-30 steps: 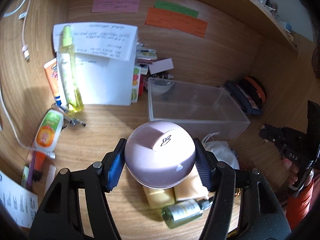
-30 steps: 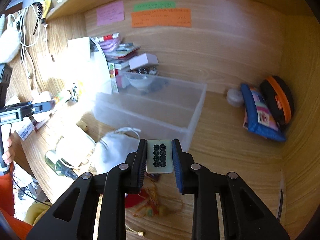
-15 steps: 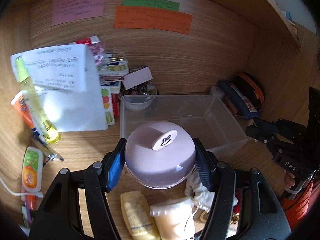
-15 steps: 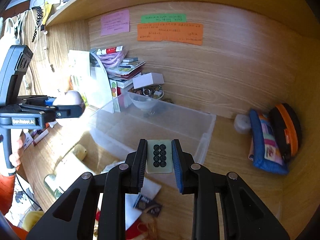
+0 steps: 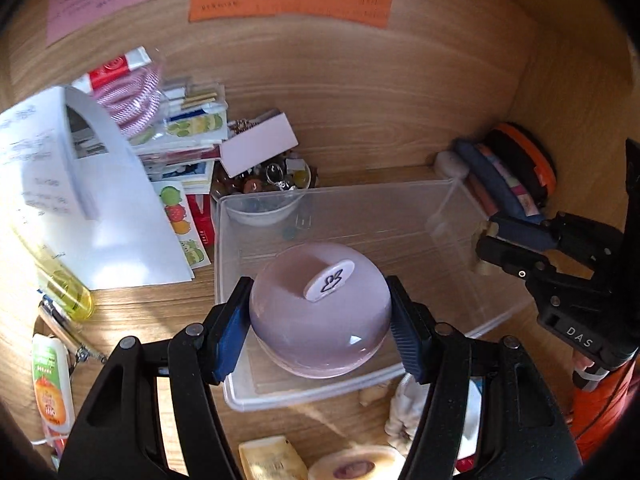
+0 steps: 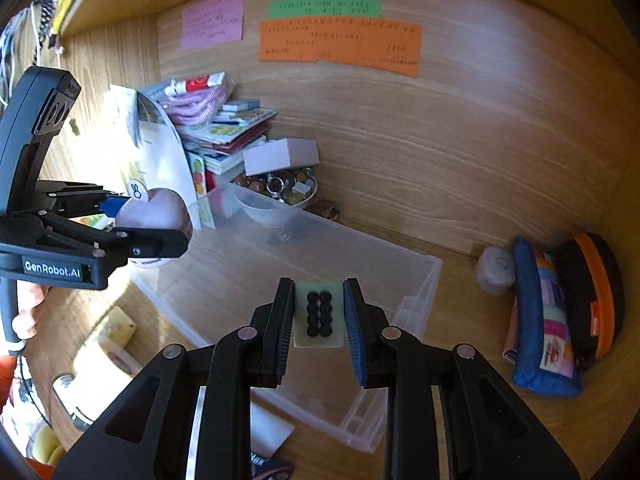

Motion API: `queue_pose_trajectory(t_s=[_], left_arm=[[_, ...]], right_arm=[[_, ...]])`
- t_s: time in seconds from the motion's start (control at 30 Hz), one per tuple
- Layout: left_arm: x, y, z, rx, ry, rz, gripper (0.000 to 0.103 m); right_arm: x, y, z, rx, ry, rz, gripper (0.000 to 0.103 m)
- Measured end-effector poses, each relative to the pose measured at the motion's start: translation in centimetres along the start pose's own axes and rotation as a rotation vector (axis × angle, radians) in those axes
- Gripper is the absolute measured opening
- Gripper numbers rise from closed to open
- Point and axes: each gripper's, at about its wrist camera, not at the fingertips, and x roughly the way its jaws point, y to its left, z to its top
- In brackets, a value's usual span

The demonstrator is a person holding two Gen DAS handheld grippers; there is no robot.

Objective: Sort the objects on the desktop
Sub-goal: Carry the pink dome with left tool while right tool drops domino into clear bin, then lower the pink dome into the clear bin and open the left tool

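My left gripper (image 5: 320, 316) is clamped on a round lilac jar (image 5: 320, 308), its blue pads pressed to either side, and the jar hangs over the near left part of the clear plastic bin (image 5: 448, 216). A small white tab with a drawn mark (image 5: 329, 281) sticks up from the jar's top. From the right wrist view I see that same gripper (image 6: 152, 236) side-on at the left, with a hand (image 6: 26, 312) around its handle below.

My right gripper (image 6: 319, 312) is pinched tight on a pale card carrying two columns of black buttons (image 6: 319, 314), held over the bin (image 6: 416, 280) near its front right corner.

The bin sits on the wooden bench (image 5: 168, 304) and looks bare inside. Just behind its far left corner is a small bowl of trinkets (image 5: 276, 184), with a white box (image 5: 260, 144) propped above it. A sheet of white paper (image 5: 120, 216) leans at the left, in front of a stack of booklets (image 6: 236, 128). A blue pouch (image 6: 536, 320) and a black-and-orange case (image 6: 592, 296) stand against the right wall. An orange note (image 6: 340, 44), a green one (image 6: 324, 7) and a pink one (image 6: 212, 20) are stuck to the back panel.
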Motion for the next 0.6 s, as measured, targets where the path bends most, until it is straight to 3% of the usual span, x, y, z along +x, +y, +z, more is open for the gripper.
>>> queue_pose_trajectory(t_s=[0.6], left_arm=[[7.2,-0.8,1.5,0.066,0.149,0.013,0.064]], right_arm=[[8.5,-0.9,0.2,-0.051,0.209,0.016,0.022]])
